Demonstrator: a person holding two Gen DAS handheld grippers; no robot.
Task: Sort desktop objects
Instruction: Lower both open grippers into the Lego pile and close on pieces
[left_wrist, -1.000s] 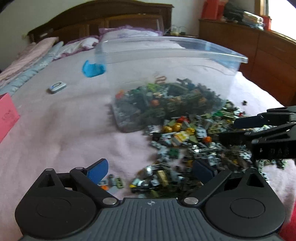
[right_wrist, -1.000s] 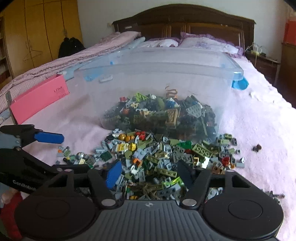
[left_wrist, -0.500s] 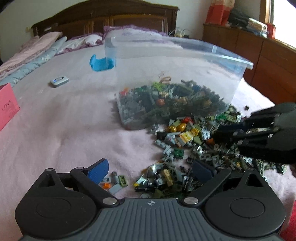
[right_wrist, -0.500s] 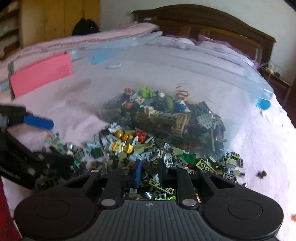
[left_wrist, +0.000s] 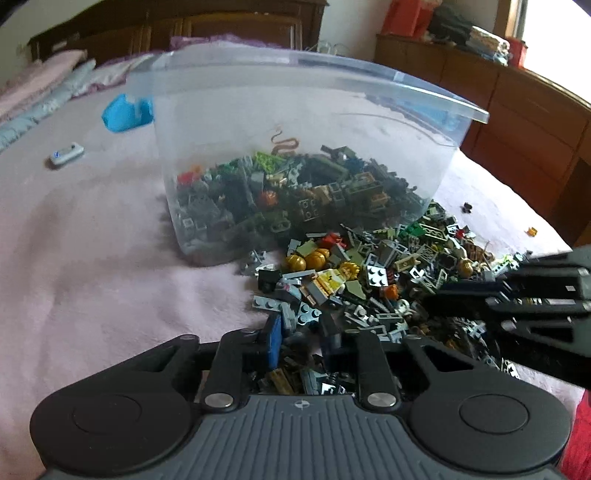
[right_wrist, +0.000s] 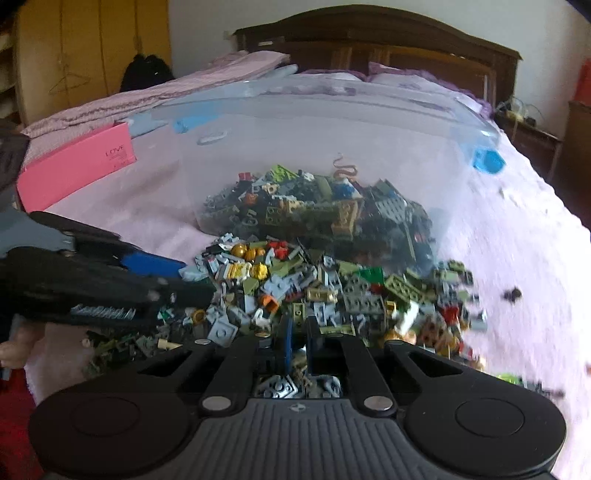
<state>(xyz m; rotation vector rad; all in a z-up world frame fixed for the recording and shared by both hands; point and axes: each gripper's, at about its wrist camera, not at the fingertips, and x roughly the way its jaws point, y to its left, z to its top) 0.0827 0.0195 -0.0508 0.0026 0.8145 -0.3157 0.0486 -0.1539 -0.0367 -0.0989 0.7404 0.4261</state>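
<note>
**A:** Why is the clear bin (left_wrist: 295, 122) lying tipped on the bed (left_wrist: 92, 258), with its mouth toward the cameras?

**B:** As I read it, that lets the toy bricks (left_wrist: 369, 273) spill out where they can be picked over. Some bricks sit inside against the low wall; the rest fan out on the pink cover from the bin's mouth toward 6 o'clock in the left wrist view. Loose on a flat cover, single pieces are easier to pinch than in a heap.

**A:** And the two tools?

**B:** Both point down at a slant into the near edge of the pile. The left gripper (left_wrist: 301, 334) has just been closing its jaws; they stand narrow, with grey and dark pieces between them, though I cannot tell whether the pads press on any one piece. The right gripper (right_wrist: 298, 334) has its jaws drawn almost together, with small pieces in the slot; whether one is caught I cannot say.

**A:** Where do they sit relative to each other?

**B:** In the left view the right tool enters at 3 o'clock, low over the pile. In the right view the left tool comes in at 9 o'clock. They are near each other, not touching.

**A:** Anything else around?

**B:** A pink box (right_wrist: 74, 166) at 10 o'clock in the right view, well apart from the bricks.
</note>
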